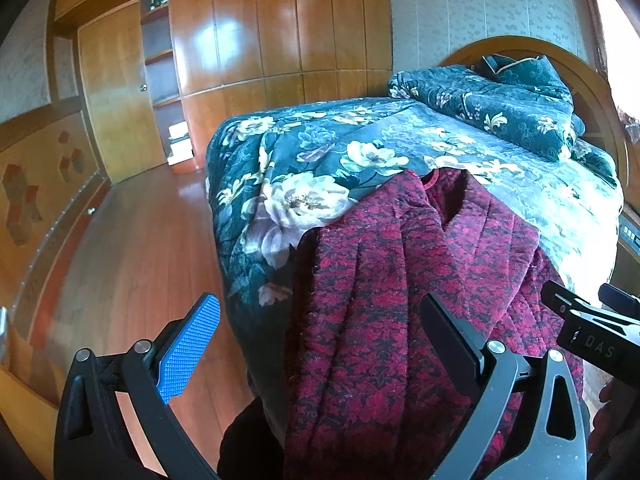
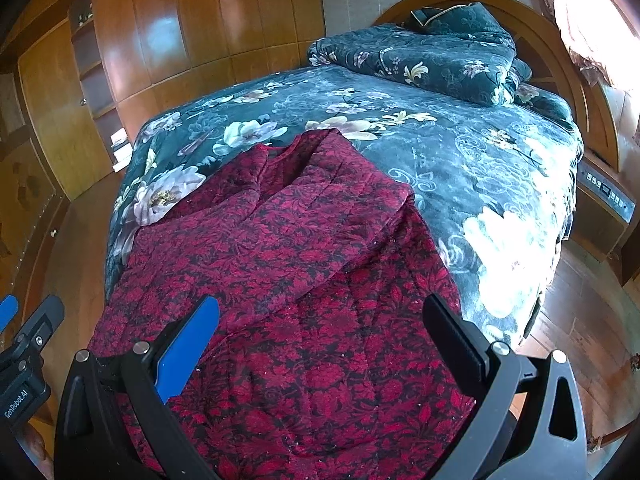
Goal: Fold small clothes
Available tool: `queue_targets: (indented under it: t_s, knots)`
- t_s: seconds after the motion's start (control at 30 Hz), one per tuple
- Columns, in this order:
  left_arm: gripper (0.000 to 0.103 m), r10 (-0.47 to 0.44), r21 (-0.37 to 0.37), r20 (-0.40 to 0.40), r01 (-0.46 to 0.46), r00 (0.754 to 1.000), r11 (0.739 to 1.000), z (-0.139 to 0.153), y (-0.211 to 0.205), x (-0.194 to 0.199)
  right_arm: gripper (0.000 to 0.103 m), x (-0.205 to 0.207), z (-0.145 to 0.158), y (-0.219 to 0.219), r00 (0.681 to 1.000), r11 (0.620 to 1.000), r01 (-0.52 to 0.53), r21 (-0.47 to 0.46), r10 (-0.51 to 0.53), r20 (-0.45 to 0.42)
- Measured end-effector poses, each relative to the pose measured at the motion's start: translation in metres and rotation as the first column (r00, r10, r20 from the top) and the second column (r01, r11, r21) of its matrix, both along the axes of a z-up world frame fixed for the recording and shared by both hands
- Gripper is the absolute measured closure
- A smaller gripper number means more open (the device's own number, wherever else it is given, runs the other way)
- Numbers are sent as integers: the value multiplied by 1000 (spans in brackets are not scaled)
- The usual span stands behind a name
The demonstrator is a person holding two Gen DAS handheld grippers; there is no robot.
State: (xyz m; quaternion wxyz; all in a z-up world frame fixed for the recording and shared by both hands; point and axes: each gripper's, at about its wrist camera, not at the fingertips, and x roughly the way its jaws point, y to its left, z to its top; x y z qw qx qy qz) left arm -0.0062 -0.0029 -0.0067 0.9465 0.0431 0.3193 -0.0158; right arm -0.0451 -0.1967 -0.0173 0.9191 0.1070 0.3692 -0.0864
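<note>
A dark red and black floral garment [image 2: 304, 248] lies spread on the near end of the bed, its collar [image 2: 280, 152] pointing away and its lower part hanging over the bed's foot toward me. The same garment [image 1: 400, 280] fills the lower middle of the left wrist view. My left gripper [image 1: 320, 320] stands open above the garment's left edge, nothing between its fingers. My right gripper [image 2: 320, 320] is open too, held over the garment's lower middle. The right gripper [image 1: 592, 320] shows at the right edge of the left wrist view, and the left gripper [image 2: 24, 328] at the left edge of the right wrist view.
The bed carries a dark green floral cover [image 2: 460, 152]. A folded quilt of the same cloth [image 2: 432, 56] lies by the wooden headboard [image 2: 560, 60]. Wooden wardrobes [image 1: 260, 28] line the far wall. Polished wood floor [image 1: 140, 248] runs left of the bed. A bedside unit [image 2: 608, 200] stands at right.
</note>
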Motion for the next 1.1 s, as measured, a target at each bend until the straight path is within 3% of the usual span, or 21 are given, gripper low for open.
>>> queue_targets:
  t_s: [0.5,0.67,0.73,0.87,0.9,1.0,1.1]
  knots:
    - [4,-20,2,-14,20,1000,1000,-5,2,0,2,0,1,-4,1000,1000,6,18,-6,5]
    - [4,-118,29,-35,119,992,992,-12,-4,-3,2,1,-2,-18,1000,993,-1,120,0,4]
    - [5,-177,23,-43,178,983,984,-15,-5,-8,3,4,-8,-29,1000,972,-24,232,26,-8]
    - [7,-336,9,-94,338,937,941,-24,-15,-17,27,16,-28,-46,996,879,-49,474,81,-46]
    - [8,-370,11,-107,373,923,928,-27,-19,-19,28,19,-33,-48,994,854,-53,518,95,-55]
    - [18,-398,49,-152,409,905,911,-38,-28,-19,30,30,-47,-45,984,783,-77,617,158,-78]
    - [33,-425,30,-191,438,885,899,-48,-29,-19,33,44,-59,-35,973,731,-93,675,211,-94]
